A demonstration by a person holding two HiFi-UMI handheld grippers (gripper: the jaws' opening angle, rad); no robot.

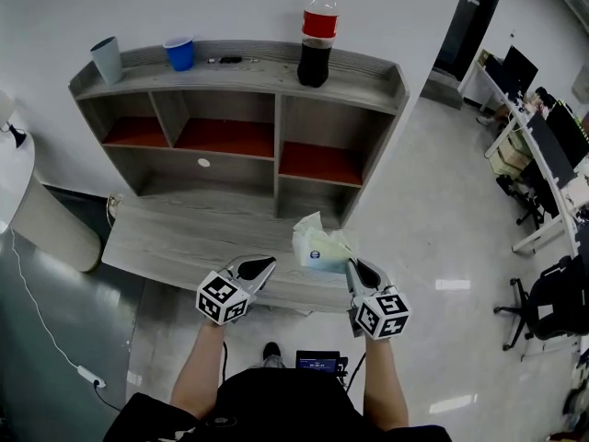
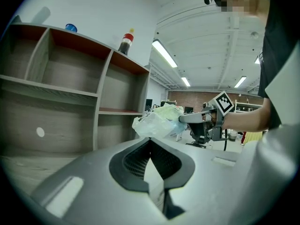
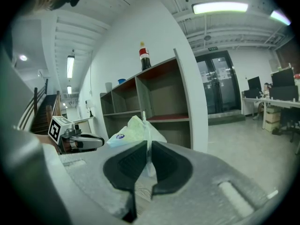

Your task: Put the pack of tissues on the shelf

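Observation:
The pack of tissues point(image 1: 320, 245), a pale green and white plastic wrap, hangs in the air just above the desk's front right corner. My right gripper point(image 1: 358, 267) is shut on its wrapper edge. In the right gripper view the pack point(image 3: 133, 131) sticks out past the pinching jaws of the right gripper point(image 3: 148, 146). The left gripper point(image 1: 260, 269) hovers to the pack's left, shut and empty. From the left gripper view, the pack point(image 2: 157, 122) shows beyond the left gripper point(image 2: 150, 142). The grey shelf unit point(image 1: 276, 76) with red-floored compartments stands at the back of the desk.
On the shelf top stand a cola bottle point(image 1: 317, 40), a blue cup point(image 1: 179, 53), a grey cup point(image 1: 108, 60) and a small dark item point(image 1: 230, 60). The wooden desk point(image 1: 184, 233) lies under the grippers. Office desks and chairs point(image 1: 543, 155) fill the right side.

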